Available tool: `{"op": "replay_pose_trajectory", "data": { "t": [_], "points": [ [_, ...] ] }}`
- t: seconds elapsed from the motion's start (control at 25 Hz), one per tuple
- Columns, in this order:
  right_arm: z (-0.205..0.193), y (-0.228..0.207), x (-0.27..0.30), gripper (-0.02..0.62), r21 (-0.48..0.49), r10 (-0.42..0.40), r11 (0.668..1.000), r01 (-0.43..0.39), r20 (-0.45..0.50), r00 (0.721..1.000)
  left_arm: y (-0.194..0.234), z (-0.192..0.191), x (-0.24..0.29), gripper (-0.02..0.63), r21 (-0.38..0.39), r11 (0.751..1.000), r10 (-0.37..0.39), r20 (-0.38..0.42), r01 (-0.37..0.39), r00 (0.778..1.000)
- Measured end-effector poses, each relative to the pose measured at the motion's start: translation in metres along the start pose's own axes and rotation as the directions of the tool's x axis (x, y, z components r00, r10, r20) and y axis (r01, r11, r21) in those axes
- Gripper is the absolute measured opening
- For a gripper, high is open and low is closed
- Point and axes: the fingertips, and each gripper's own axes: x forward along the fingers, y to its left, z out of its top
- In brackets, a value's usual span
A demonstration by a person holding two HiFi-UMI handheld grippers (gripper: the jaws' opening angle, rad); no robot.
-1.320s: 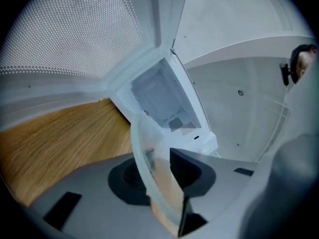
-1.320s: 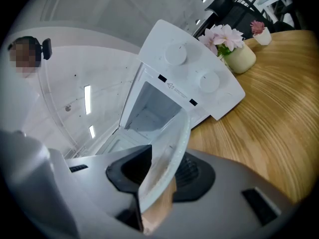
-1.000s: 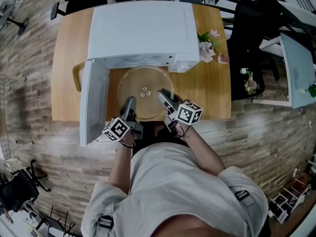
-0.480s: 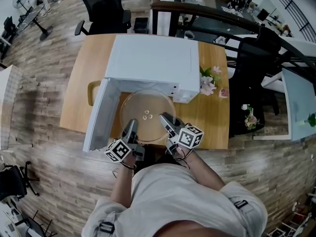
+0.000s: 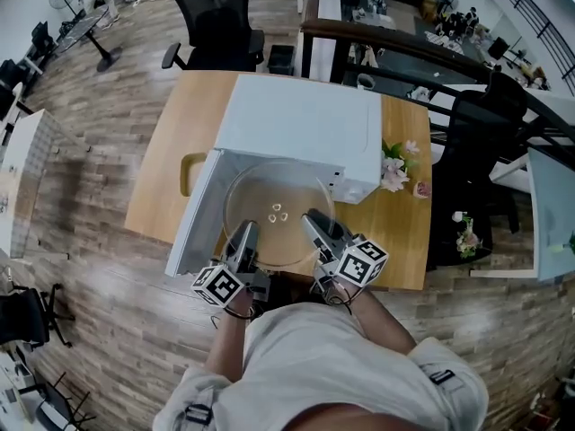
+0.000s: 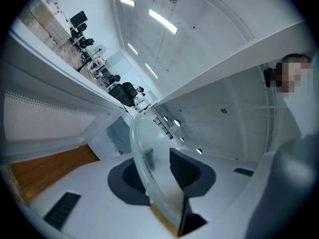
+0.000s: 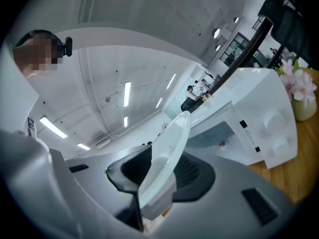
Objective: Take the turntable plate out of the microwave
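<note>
The clear glass turntable plate (image 5: 274,206) hangs in front of the open white microwave (image 5: 301,133), above the table's near edge. My left gripper (image 5: 244,238) is shut on the plate's near left rim and my right gripper (image 5: 316,227) on its near right rim. In the left gripper view the plate rim (image 6: 142,151) runs on edge between the dark pads of the left gripper (image 6: 162,171). The right gripper view shows the plate (image 7: 167,146) pinched the same way in the right gripper (image 7: 159,171), with the microwave (image 7: 259,118) behind.
The microwave door (image 5: 193,214) stands swung open at the left. The wooden table (image 5: 166,151) carries pink flowers (image 5: 395,171) right of the microwave. Black office chairs (image 5: 216,16) stand beyond the table, another (image 5: 476,151) at the right.
Both grippers have risen with the plate held between them, so the plate looks larger and nearer. The grips have not changed.
</note>
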Motion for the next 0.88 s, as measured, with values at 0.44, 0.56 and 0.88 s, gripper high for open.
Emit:
{"op": "replay_pose_trajectory", "data": {
  "t": [0.44,0.56,0.88],
  "points": [
    [0.037,0.013,0.013,0.129,-0.062,0.014,0.998,-0.011,0.056,0.998,-0.020,0.029,0.021,0.120,0.038,0.997,-0.063,0.030,0.062,0.998],
    [0.039,0.014,0.014,0.129,-0.061,0.013,0.998,-0.009,0.067,0.998,-0.022,0.032,0.024,0.120,0.045,0.997,-0.071,0.026,0.070,0.997],
    [0.044,0.010,0.012,0.129,-0.069,0.007,0.998,-0.002,0.078,0.997,-0.023,0.029,0.031,0.120,0.040,0.996,-0.087,0.019,0.086,0.996]
  ]
}}
